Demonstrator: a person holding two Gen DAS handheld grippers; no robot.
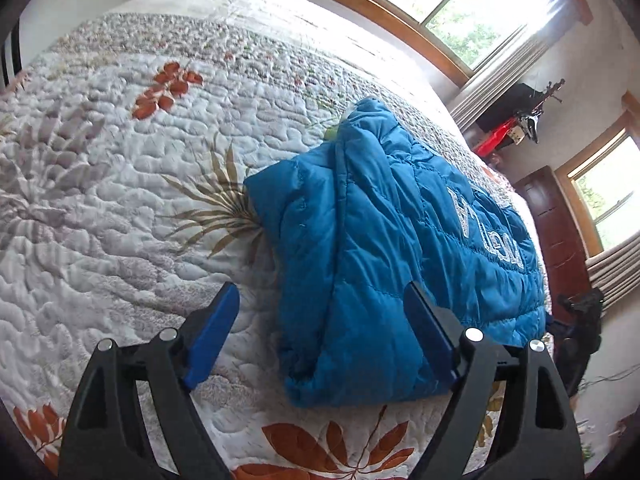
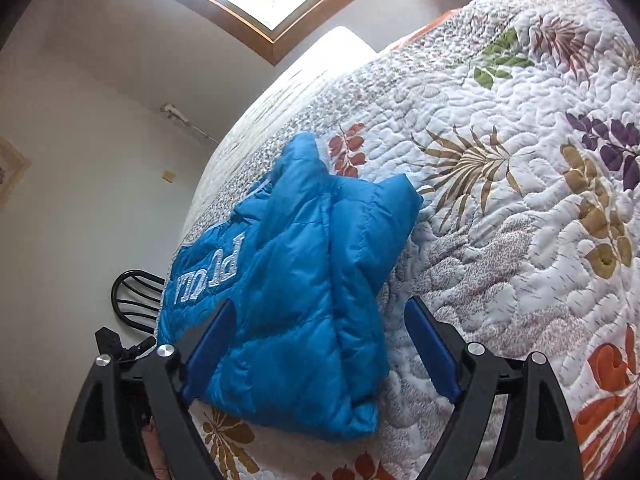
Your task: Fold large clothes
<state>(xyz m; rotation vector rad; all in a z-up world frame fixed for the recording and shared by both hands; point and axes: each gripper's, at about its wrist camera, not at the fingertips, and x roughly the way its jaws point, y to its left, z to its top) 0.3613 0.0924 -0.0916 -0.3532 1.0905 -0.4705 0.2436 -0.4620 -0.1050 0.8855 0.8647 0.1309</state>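
Blue puffer jacket [image 1: 384,248] folded on bed [image 1: 120,168], just ahead of left hand-held gripper [image 1: 320,332] and right hand-held gripper [image 2: 320,340]. Both wide open, empty. Likely light, soft, springy, slippery; grip doubled edge.

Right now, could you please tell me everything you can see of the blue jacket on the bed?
The blue jacket is a puffy, quilted garment of shiny fabric with white embroidered lettering on one panel. It lies folded into a compact bundle, sleeves tucked in, with a raised collar or hood at its far end. It rests on the floral quilt, near the bed's edge. Nothing grips it: both grippers' blue fingers stand open, with no pad visibly pressing on the fabric.
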